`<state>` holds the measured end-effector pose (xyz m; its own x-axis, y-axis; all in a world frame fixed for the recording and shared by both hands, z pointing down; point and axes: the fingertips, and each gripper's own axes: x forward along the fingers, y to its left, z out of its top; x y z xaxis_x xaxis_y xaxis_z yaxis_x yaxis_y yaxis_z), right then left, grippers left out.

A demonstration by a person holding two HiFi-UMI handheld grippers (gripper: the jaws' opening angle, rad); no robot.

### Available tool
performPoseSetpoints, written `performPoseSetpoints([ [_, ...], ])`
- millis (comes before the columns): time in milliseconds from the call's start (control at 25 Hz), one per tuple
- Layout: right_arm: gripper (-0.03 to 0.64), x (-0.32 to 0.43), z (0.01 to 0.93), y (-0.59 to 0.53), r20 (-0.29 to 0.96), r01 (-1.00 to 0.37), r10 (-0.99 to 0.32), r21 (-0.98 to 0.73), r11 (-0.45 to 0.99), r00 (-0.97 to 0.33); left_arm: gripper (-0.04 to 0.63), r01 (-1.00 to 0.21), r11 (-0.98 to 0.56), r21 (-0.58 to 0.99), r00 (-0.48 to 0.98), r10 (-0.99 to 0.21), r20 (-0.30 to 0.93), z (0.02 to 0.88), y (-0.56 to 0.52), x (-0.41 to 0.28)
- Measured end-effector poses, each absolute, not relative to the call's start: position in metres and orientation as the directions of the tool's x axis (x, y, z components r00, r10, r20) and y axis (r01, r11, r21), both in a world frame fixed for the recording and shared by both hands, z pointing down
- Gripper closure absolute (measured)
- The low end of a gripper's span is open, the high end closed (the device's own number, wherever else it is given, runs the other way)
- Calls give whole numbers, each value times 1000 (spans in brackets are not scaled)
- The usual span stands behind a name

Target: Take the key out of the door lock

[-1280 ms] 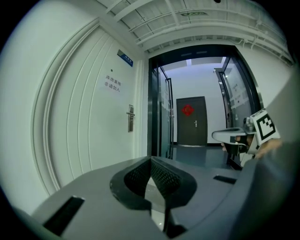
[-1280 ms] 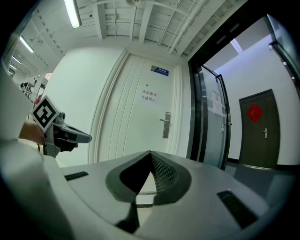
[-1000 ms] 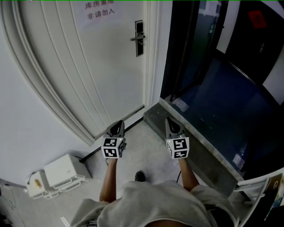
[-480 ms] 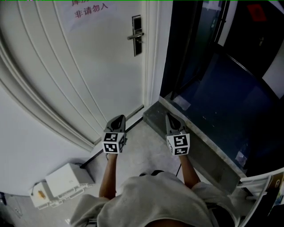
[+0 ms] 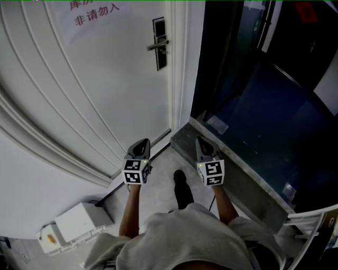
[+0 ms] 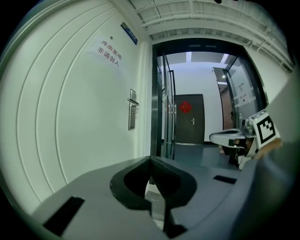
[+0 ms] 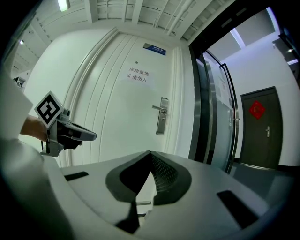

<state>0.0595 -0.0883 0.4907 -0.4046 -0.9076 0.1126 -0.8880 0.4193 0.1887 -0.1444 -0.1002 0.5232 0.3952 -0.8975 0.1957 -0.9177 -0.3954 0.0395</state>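
White door (image 5: 95, 89) ahead, dark lock plate (image 5: 159, 43) near its right edge, lever handle (image 5: 154, 47) sticking out left of the plate. Key should be in that plate, but it's too small to make out in any view, so can't confirm where on the plate it sits. Left gripper (image 5: 141, 143) and right gripper (image 5: 203, 142) both hang well below the lock plate, tips forward, nowhere near it. Left jaws are together with nothing between them; right jaws likewise pressed together, empty. My read: carry posture on approach, arms low and jaws closed because there's nothing to grab at this range. Left gripper sits below and slightly left of the plate, right gripper below and right of it, so either could go up. Shoe (image 5: 180, 182) is forward, far below the plate, which suggests a step toward the door. Next move needs: raise one gripper to plate height, open the jaws, find the key head. Paper notice (image 5: 97, 13) up-left of the plate, not relevant
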Motion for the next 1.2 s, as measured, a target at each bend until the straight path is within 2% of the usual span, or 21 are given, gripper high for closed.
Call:
performPoseSetpoints([
  [840, 594, 61, 463, -387, 83, -853, -876, 200, 481, -475, 577, -939, -344, 9, 340, -924, 172, 487, -385, -132],
  [1200, 594, 62, 461, -482, 82, -829, -854, 209, 519, -514, 577, -951, -310, -1, 306, -937, 169, 485, -467, -127],
])
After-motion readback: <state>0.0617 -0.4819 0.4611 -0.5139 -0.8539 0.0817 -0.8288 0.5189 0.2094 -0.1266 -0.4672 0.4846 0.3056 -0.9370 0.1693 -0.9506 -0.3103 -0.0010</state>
